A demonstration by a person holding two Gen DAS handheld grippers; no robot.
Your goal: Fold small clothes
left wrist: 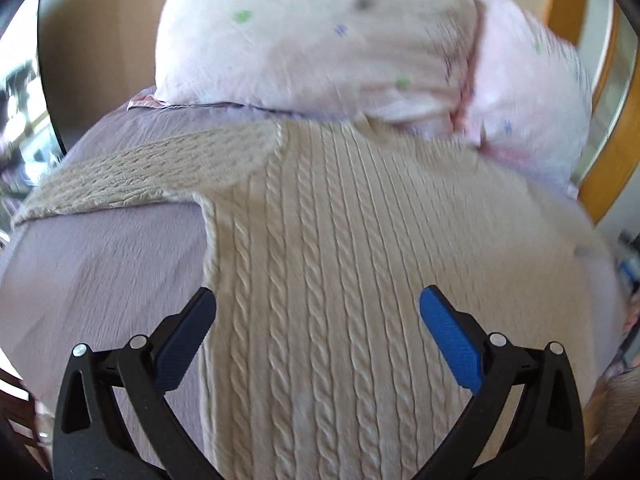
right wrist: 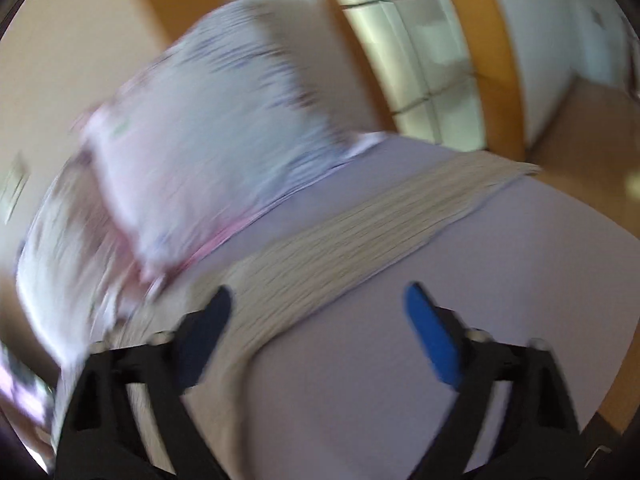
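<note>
Both my grippers hovered spread wide over a beige cable-knit sweater on a lilac sheet; no brand, label or writing could be read anywhere.

The sweater (left wrist: 332,264) lay flat on the lilac sheet (left wrist: 100,264), its cable ribs and long axis running straight away from my left gripper (left wrist: 318,336) toward the pink spotted pillow (left wrist: 320,40), which overlapped its far end. One sleeve (left wrist: 132,176) stretched out to the left, across that axis. My left jaws stood fully apart over the body panel and held nothing. In the right wrist view, badly blurred, a sleeve (right wrist: 360,236) ran diagonally up to the right over the sheet (right wrist: 500,264). My right gripper (right wrist: 320,340) was also wide open and empty, its left finger (right wrist: 204,336) over the knit, its right finger (right wrist: 432,336) over bare sheet. Contact with the cloth could not be told.
</note>
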